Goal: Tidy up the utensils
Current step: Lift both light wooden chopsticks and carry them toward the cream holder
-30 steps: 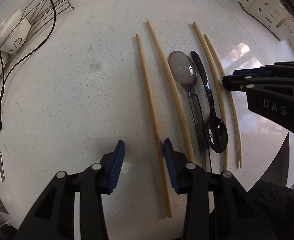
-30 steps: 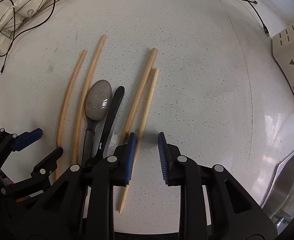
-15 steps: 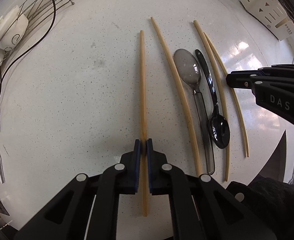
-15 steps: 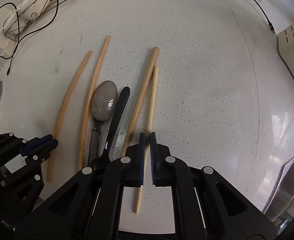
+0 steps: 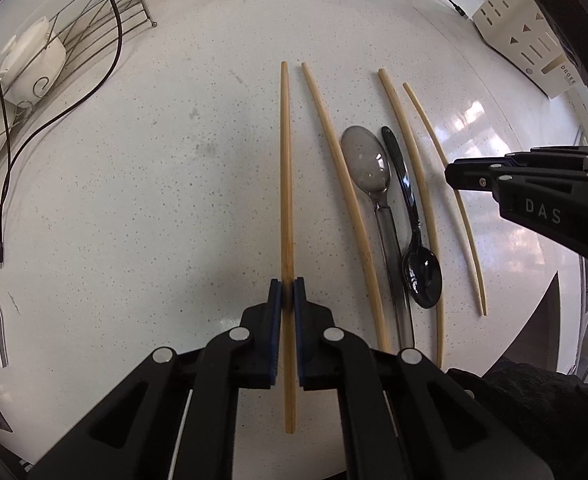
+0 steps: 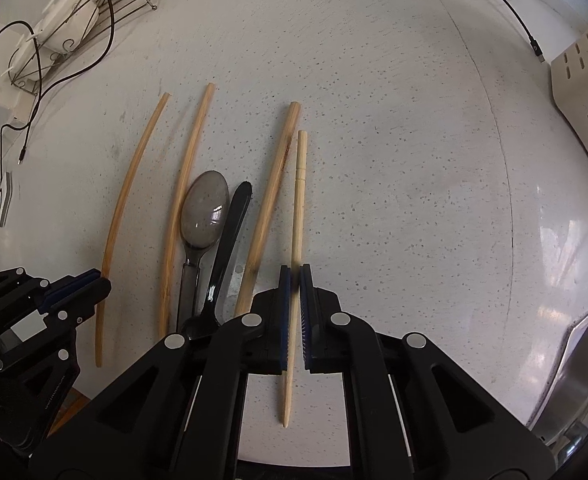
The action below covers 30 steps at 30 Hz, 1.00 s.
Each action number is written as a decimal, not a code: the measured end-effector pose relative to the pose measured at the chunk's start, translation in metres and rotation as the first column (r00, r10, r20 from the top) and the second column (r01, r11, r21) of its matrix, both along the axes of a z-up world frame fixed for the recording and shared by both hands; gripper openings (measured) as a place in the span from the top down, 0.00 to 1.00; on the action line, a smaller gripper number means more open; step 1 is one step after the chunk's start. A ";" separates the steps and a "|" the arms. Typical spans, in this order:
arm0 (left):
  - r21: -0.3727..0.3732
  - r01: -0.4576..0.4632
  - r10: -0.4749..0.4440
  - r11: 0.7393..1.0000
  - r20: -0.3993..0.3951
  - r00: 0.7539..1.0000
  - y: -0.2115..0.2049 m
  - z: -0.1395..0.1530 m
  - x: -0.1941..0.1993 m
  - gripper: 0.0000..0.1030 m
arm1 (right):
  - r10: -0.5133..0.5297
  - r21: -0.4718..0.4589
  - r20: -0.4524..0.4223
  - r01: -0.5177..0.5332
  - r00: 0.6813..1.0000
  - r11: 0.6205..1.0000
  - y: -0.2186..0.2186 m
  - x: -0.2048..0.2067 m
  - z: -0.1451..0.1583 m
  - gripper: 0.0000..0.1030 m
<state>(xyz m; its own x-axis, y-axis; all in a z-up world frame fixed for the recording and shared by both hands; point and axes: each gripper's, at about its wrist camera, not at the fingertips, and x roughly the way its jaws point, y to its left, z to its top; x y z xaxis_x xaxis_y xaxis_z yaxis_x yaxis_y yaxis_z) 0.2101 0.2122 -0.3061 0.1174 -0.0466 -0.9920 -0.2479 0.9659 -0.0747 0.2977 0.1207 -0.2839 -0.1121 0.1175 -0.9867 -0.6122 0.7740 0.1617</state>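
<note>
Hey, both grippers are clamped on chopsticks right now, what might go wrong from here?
Each gripper holds a long chopstick well off its middle, so it could pivot or slip: the left gripper on the outer chopstick, the right gripper on the pale chopstick. A swinging tip might knock the neighbouring chopstick or the black spoon.

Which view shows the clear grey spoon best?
Right wrist. There the clear grey spoon is large: its bowl is fully clear, its handle only partly hidden by the fingers. Left wrist also shows it whole, smaller and off to the side, beside the black spoon.
</note>
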 end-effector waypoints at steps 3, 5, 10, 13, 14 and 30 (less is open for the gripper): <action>0.001 -0.004 0.004 1.000 0.019 1.000 0.004 0.008 0.003 0.94 | -0.011 0.012 -0.003 0.011 1.000 1.000 -0.006 0.004 0.003 0.96; 0.003 -0.008 0.008 1.000 0.035 0.999 0.005 0.013 0.003 0.94 | -0.024 0.028 -0.005 0.024 1.000 0.999 -0.011 0.007 0.007 0.96; 0.018 -0.026 0.024 1.000 0.087 0.996 0.007 0.027 0.003 0.94 | -0.068 0.067 0.017 0.067 0.998 0.996 -0.024 0.018 0.024 0.96; 0.024 -0.042 0.038 0.999 0.123 0.992 0.009 0.037 0.005 0.94 | -0.093 0.089 0.027 0.090 0.995 0.992 -0.036 0.025 0.033 0.96; 0.022 -0.042 0.039 0.999 0.130 0.991 0.008 0.039 0.006 0.94 | -0.101 0.096 0.030 0.098 0.994 0.991 -0.040 0.031 0.033 0.96; 0.033 -0.063 0.042 0.997 0.434 0.900 -0.019 0.118 0.054 0.94 | -0.307 0.274 0.217 0.244 0.927 0.930 -0.096 0.064 0.121 0.96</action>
